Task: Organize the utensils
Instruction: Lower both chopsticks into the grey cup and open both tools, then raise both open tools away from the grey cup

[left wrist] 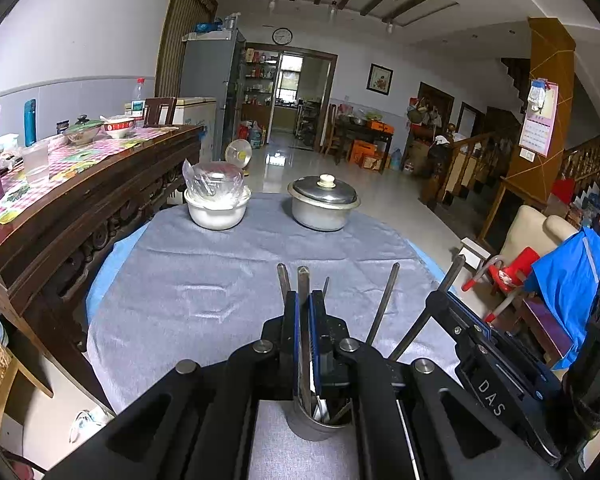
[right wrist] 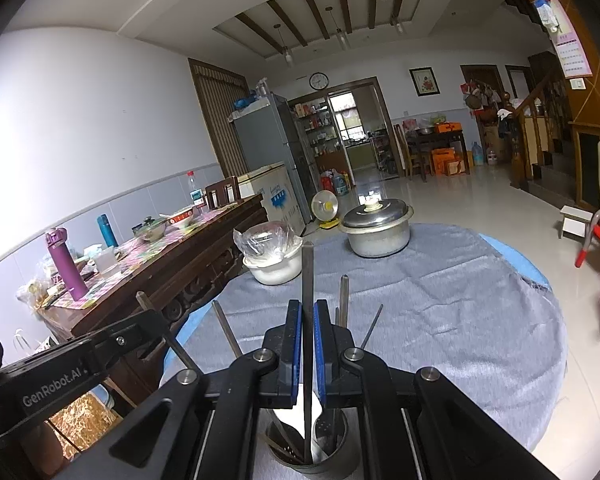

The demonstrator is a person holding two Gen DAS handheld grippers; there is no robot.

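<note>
Utensils stand handles-up in a small round grey metal cup (right wrist: pixel 310 450) at the near edge of the grey-clothed round desk (left wrist: pixel 204 280), gathered for sorting. Left gripper (left wrist: pixel 305 320) jaws pinch one flat metal handle (left wrist: pixel 303 280); right gripper (right wrist: pixel 308 328) jaws pinch another, taller dark handle (right wrist: pixel 308 272), apparently each steadying or lifting one piece. Count: about five handles, one cup, one lidded aluminium pot (left wrist: pixel 324 204), one white plastic-covered bowl (left wrist: pixel 216 204) at the far side.
</note>
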